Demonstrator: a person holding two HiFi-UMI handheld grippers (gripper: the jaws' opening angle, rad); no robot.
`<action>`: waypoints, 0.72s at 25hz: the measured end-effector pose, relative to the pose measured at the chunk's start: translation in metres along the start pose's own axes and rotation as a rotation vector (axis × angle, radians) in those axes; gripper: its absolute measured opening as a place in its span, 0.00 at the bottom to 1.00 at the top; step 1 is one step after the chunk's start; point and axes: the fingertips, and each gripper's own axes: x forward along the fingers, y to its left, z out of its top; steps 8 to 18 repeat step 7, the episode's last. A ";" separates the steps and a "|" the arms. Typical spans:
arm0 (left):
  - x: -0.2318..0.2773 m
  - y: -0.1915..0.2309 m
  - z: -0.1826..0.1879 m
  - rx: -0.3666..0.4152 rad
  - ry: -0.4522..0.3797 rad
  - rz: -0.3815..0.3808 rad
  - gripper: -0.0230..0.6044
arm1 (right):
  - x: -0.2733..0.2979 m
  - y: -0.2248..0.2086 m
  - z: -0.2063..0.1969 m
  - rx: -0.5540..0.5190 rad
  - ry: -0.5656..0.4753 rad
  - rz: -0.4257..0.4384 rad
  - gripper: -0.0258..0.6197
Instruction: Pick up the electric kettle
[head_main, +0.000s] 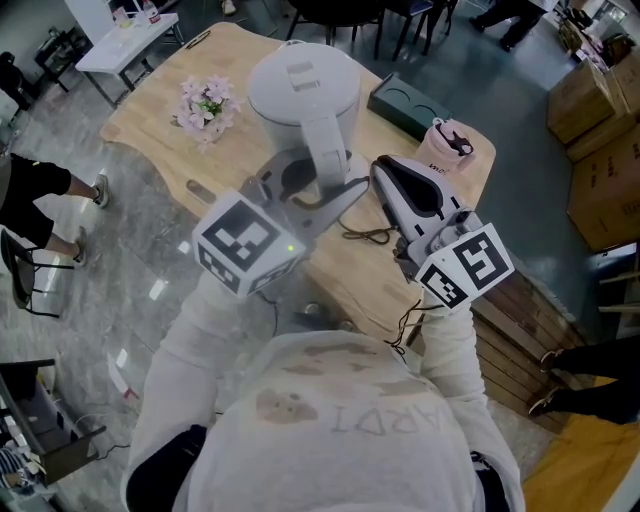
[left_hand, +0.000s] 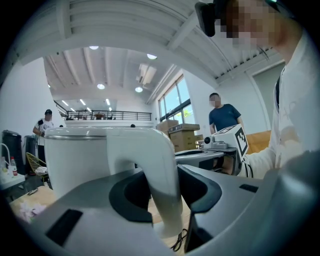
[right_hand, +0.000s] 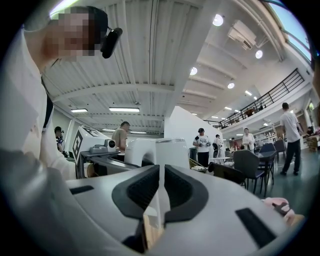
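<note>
We see the kettle (head_main: 300, 90), white, with its lid on, standing upright over the middle of the table (head_main: 160, 150). From the head view we cannot tell whether its base rests on the wood or hangs just above it.

The left gripper (left_hand: 165, 185) points almost level at the side of the kettle that faces the near edge. Its jaws stand wide, one on each side of the handle (left_hand: 162, 160). In the left gripper view the dark pads (left_hand: 132, 192) lie against both flanks of the white handle, so we read this as a grip on it, low on its upright part. The kettle body fills the left half of that view.

The right gripper (right_hand: 161, 192) is to the right of the kettle, apart from it, with its tip toward the handle. Its pads (right_hand: 187, 192) are drawn together, leaving only a thin slit, and nothing sits between them. The kettle shows beyond them.

A thin dark cable (head_main: 365, 235) lies on the wood near the near edge, between the two grippers. A bunch of pale pink flowers (head_main: 207, 105) lies toward the far left corner. A dark green box (head_main: 410, 108) lies along the far right edge, and a pink container (head_main: 448, 145) stands just beside it, by the right corner.
</note>
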 end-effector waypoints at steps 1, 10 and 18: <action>0.000 0.000 0.000 0.001 -0.001 -0.003 0.26 | 0.000 0.000 0.000 -0.001 0.000 -0.001 0.10; 0.006 0.001 0.001 -0.004 -0.009 -0.009 0.26 | -0.001 -0.004 -0.002 -0.004 0.000 -0.007 0.10; 0.006 0.001 0.001 -0.004 -0.009 -0.009 0.26 | -0.001 -0.004 -0.002 -0.004 0.000 -0.007 0.10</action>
